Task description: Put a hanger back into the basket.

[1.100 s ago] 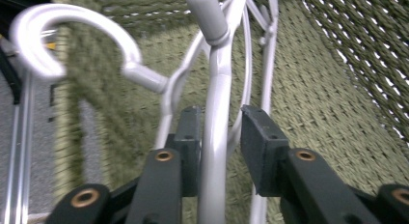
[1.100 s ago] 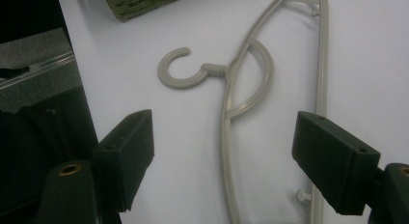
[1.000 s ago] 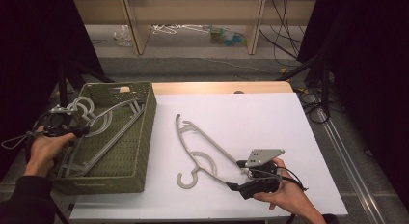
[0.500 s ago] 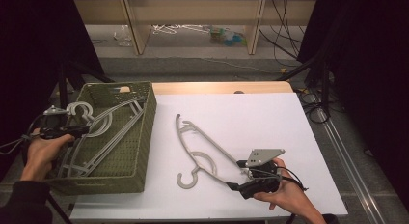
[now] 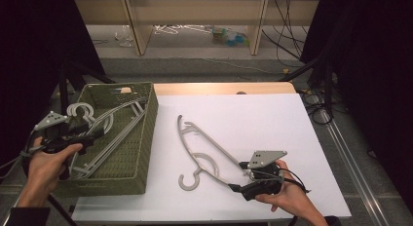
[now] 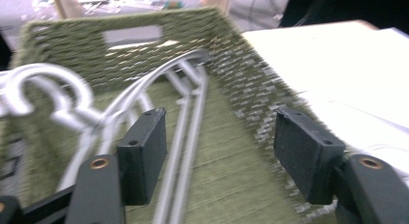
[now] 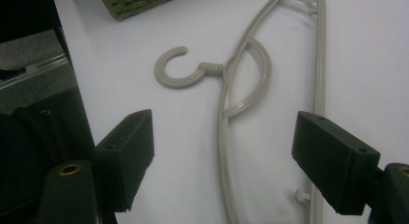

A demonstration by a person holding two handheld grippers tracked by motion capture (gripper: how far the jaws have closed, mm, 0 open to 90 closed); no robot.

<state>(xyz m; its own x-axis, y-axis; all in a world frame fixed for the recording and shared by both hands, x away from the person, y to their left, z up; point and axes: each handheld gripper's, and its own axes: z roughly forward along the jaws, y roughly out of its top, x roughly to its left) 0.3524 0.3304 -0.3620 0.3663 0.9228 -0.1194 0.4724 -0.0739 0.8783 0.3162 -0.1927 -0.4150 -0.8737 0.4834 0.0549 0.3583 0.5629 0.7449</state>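
Grey plastic hanger (image 5: 202, 150) lies on the white desk (image 5: 272, 119); right tongs (image 5: 235, 176) spread at its four o'clock, left tongs (image 5: 95, 133) spread over the green basket (image 5: 146, 119).

Matt plastics, woven fibre and a smooth white tabletop

The basket (image 5: 127, 153) is woven from coarse olive-green fibre, rough in texture. The hanger (image 7: 251, 79) on the table is moulded in smooth, matt grey-beige plastic; the hangers in the basket (image 6: 72, 96) are seen with a paler, slightly glossy sheen. The table (image 5: 272, 119) is covered in smooth matt white, edged with light wood. The gripper pads (image 7: 333, 161) are shown as dull black.
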